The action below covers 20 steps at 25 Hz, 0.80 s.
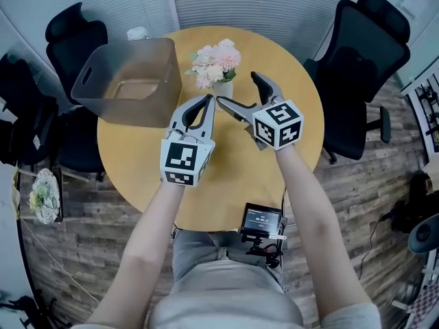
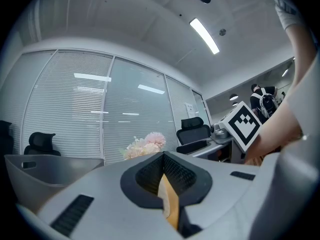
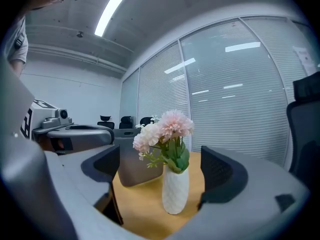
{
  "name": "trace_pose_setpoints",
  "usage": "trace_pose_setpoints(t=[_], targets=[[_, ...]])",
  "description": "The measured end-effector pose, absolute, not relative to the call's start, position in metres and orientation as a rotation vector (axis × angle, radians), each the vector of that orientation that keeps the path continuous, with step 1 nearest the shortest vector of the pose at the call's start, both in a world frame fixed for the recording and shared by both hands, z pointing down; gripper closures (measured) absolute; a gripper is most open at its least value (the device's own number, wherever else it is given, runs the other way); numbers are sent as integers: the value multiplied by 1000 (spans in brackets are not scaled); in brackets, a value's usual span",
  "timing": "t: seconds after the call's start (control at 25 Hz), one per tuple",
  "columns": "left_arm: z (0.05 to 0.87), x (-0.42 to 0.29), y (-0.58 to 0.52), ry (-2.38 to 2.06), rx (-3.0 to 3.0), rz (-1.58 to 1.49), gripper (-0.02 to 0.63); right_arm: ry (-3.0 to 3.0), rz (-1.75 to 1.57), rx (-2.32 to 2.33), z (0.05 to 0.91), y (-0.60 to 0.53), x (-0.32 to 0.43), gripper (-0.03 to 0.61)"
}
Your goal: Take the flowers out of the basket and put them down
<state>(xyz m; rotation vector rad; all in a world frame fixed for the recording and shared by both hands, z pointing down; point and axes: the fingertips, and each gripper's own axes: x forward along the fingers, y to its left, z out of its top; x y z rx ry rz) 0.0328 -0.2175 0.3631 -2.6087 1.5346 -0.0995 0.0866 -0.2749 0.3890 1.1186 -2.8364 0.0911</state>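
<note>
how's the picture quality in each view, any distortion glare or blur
Head view: even soft light, only faint shadows on the table, all sharp. Left gripper view: heavy fisheye, dark corners, bright ceiling light, blinds bowed. Right gripper view: same fisheye; flowers and vase crisp, lamp reflections on the glass wall.

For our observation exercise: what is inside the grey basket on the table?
Only the basket's bare floor shows; its near wall hides a strip. The flowers stand outside, in a white vase.
</note>
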Motion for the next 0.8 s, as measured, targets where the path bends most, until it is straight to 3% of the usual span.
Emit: trace_pose_setpoints(t=[0.32, 0.6, 0.64, 0.68, 0.72, 0.8], targets=[[353, 29, -218, 1571, -2595, -52, 611, -2839, 40, 1064, 375, -261, 89, 58], [348, 25, -216, 1561, -2596, -39, 610, -2879, -69, 1053, 353, -244, 87, 128], [347, 25, -216, 1562, -2595, -34, 610, -2871, -95, 1085, 350, -244, 90, 184], [345, 24, -216, 1563, -2594, -26, 611, -2861, -123, 1124, 347, -244, 94, 314], [343, 24, -216, 1564, -2592, -17, 610, -2854, -139, 1153, 345, -244, 98, 385], [338, 23, -216, 1564, -2586, 1, 610, -2860, -126, 1166, 344, -242, 101, 387]])
